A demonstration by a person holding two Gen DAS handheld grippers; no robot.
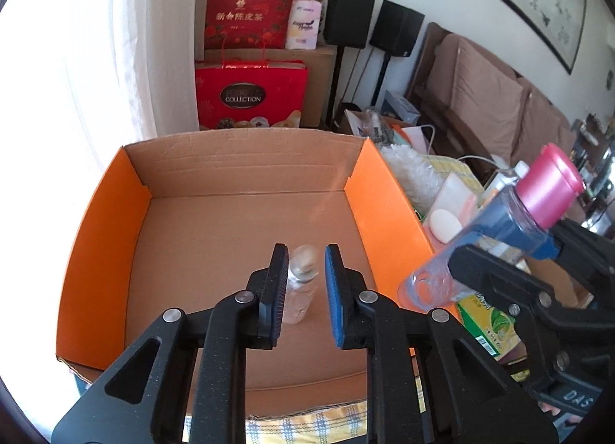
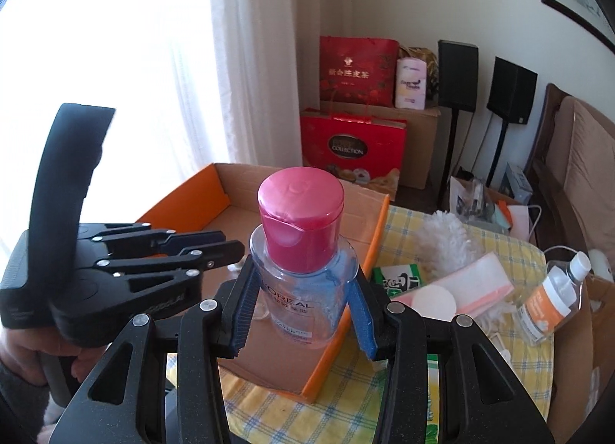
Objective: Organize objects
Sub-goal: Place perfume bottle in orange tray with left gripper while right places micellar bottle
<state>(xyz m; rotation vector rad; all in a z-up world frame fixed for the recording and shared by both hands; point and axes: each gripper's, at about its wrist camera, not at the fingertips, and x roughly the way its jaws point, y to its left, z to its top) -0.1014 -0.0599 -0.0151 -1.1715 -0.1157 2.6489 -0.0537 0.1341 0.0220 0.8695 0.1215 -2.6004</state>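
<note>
An open cardboard box with orange side walls sits on a yellow checked cloth. A small clear bottle rests on the box floor. My left gripper hovers over that bottle with a narrow gap between its blue pads, and nothing is pressed between them. Seen from the side in the right wrist view, the left gripper reaches into the box. My right gripper is shut on a clear bottle with a pink cap, held upright near the box's right wall. That bottle shows right of the box.
Right of the box lie a white fluffy duster, a pack of cotton pads, a green-and-white packet and an orange-labelled clear bottle. Red gift bags and speakers stand behind. A sofa runs along the right.
</note>
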